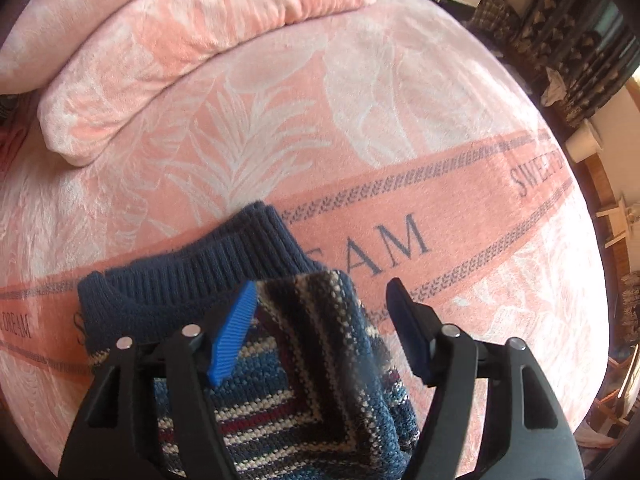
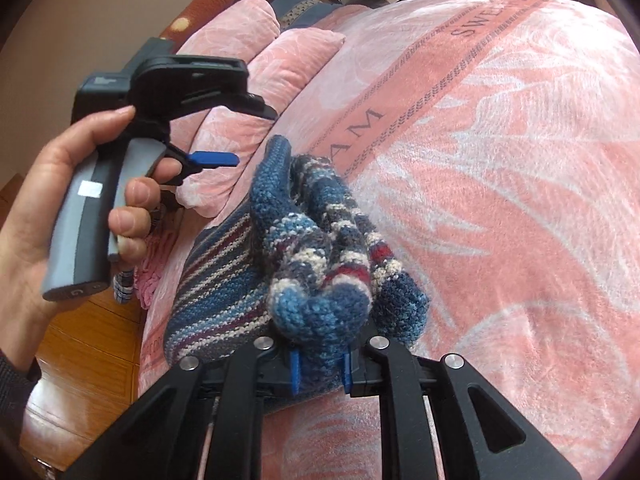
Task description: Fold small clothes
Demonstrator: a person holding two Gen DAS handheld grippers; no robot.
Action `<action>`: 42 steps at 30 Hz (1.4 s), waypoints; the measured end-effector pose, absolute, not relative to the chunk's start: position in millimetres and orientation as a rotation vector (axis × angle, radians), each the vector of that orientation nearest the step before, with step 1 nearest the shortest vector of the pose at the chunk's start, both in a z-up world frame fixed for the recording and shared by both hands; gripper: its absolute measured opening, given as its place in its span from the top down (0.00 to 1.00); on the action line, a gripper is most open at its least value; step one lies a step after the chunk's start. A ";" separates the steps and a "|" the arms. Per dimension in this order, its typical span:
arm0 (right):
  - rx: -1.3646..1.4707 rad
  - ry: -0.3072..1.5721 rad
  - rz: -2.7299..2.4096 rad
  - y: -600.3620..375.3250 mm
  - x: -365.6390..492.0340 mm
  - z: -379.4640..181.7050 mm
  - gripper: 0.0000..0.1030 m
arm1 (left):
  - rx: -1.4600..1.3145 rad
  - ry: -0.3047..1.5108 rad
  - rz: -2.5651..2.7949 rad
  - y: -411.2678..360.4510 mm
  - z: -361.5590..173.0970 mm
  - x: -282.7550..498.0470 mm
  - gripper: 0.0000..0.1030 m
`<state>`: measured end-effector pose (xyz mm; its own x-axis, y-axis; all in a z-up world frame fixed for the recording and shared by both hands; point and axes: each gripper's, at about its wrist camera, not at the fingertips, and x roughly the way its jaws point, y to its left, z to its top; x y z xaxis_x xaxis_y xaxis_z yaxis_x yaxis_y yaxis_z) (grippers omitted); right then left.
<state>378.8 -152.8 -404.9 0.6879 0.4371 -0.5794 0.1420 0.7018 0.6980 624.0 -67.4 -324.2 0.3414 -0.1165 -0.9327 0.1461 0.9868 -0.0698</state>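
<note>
A small knitted sweater (image 1: pixel 304 380) with blue, cream and maroon stripes and a navy ribbed band (image 1: pixel 224 264) lies on a pink bed blanket (image 1: pixel 360 120). My left gripper (image 1: pixel 322 284) hovers open over it, with one blue pad (image 1: pixel 234 336) and nothing clamped. In the right wrist view my right gripper (image 2: pixel 321 368) is shut on a bunched fold of the sweater (image 2: pixel 320 248), lifting it off the blanket (image 2: pixel 500 200). A hand (image 2: pixel 48 200) holds the left gripper (image 2: pixel 248 136) up and left of the sweater, apart from it.
Pink pillows (image 1: pixel 160 40) lie along the head of the bed. Dark furniture and curtains (image 1: pixel 580 40) stand beyond the bed's far right side. A wooden floor (image 2: pixel 80 340) shows past the bed's left edge, with a rust-coloured bolster (image 2: pixel 196 12) at the back.
</note>
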 end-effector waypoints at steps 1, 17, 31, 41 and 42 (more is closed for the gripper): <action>0.807 0.818 0.201 -154.3 379.2 -406.1 0.83 | 0.005 1.178 -0.199 -61.1 -314.6 619.2 0.31; 0.963 1.142 0.730 -197.4 447.4 -408.1 0.57 | -0.450 1.156 -0.695 63.5 -359.7 479.4 0.31; 0.699 1.163 0.617 -186.6 491.2 -369.9 0.44 | -0.554 1.278 -0.782 46.7 -385.5 476.0 0.29; 0.727 1.253 0.521 -188.9 504.8 -423.2 0.87 | -0.566 1.378 -0.798 25.5 -429.7 459.7 0.35; 0.721 1.226 0.544 -187.4 505.4 -413.8 0.83 | -0.561 1.371 -0.806 25.2 -425.3 458.7 0.35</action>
